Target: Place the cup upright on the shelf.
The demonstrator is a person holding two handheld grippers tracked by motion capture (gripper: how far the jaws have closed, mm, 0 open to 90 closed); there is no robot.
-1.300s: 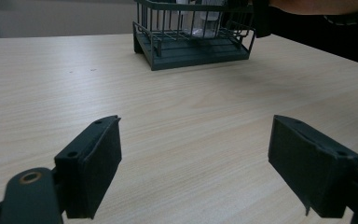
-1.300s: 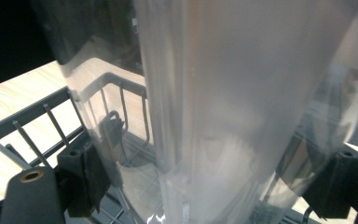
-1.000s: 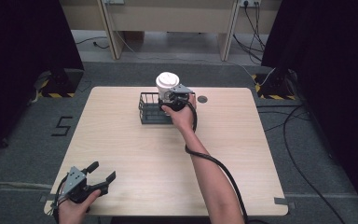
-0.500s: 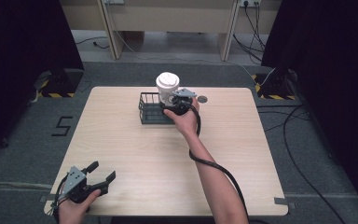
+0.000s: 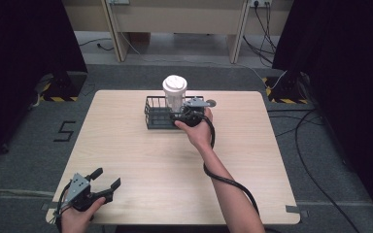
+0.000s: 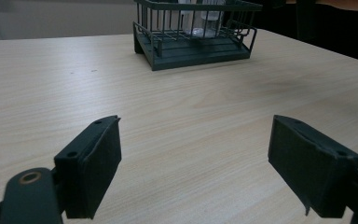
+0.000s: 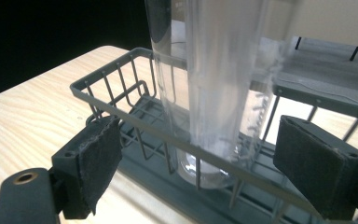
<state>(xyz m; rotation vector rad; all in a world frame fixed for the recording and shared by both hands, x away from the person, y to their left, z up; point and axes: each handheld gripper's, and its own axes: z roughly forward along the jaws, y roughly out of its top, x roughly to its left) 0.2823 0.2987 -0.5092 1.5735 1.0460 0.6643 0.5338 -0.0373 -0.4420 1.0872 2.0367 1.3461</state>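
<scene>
Table (image 5: 141,145) from the high view: a black wire rack (image 5: 156,116) sits toward 12 o'clock, and a clear cup (image 5: 175,94) with a white lid stands upright in its right end. The right tool (image 5: 187,112) is at the rack's front right, close against the wires. The left tool (image 5: 106,186) rests at 7 o'clock near the table's front edge, well apart from the rack, jaws spread and holding nothing.

Left gripper view: the spread jaws frame bare table, with the rack (image 6: 193,39) far off at 12 o'clock and the cup's base (image 6: 200,30) visible through its wires.

Right gripper view: the jaws stand wide apart on either side of the cup (image 7: 214,93), not touching it, with the rack's top rail (image 7: 168,126) crossing between them and the cup.

Judgement: the cup looks set down and let go. To finish cleanly, draw the right tool straight back toward 6 o'clock with the jaws kept wide, so neither pad hooks the rail or tips the tall cup.
</scene>
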